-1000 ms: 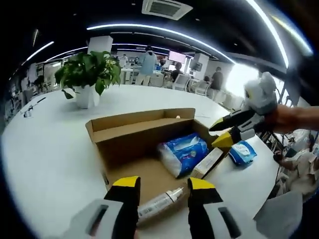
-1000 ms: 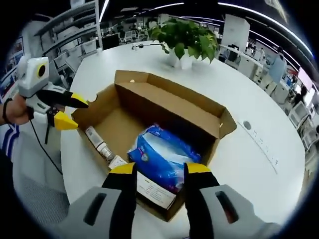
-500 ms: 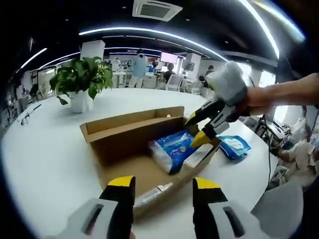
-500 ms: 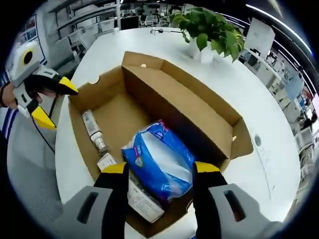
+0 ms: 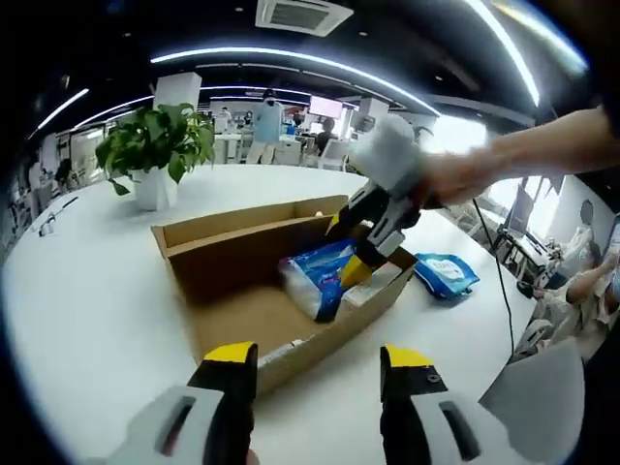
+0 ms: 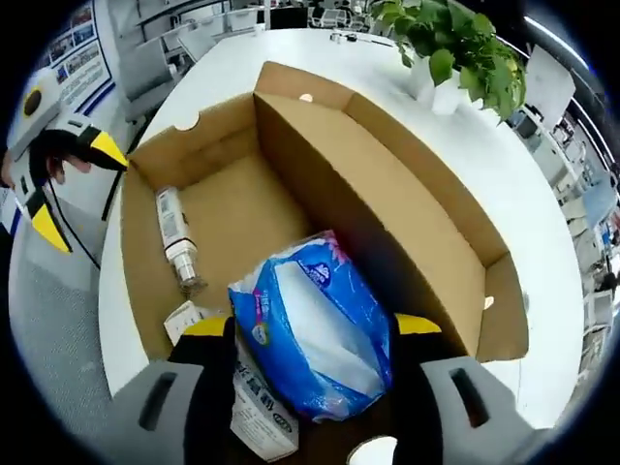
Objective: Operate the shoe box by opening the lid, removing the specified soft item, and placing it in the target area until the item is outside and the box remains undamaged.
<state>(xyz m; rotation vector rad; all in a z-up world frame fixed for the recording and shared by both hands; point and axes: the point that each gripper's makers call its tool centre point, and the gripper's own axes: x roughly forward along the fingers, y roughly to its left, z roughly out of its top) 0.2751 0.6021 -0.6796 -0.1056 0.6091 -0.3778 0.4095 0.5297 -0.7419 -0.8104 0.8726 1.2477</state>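
The open cardboard shoe box (image 5: pixel 232 291) (image 6: pixel 223 203) lies on the white table. Inside it are a soft blue-and-white pack (image 6: pixel 310 329) (image 5: pixel 312 276), a small silver bottle (image 6: pixel 174 237) and a white carton (image 6: pixel 260 417). My right gripper (image 6: pixel 312 325) (image 5: pixel 349 247) is open and reaches down into the box, one jaw on each side of the blue pack. Whether the jaws touch the pack I cannot tell. My left gripper (image 5: pixel 320 356) (image 6: pixel 73 189) is open and holds nothing, just outside the box's near wall.
A second blue pack (image 5: pixel 444 274) lies on the table (image 5: pixel 87 320) beyond the box's right end. A potted plant (image 5: pixel 155 150) (image 6: pixel 455 44) stands at the far side. People and office desks fill the background; a seated person's leg shows at the right edge.
My right gripper has come down into the box and now straddles the blue pack, jaws spread wider. My left gripper has drawn back a little from the box.
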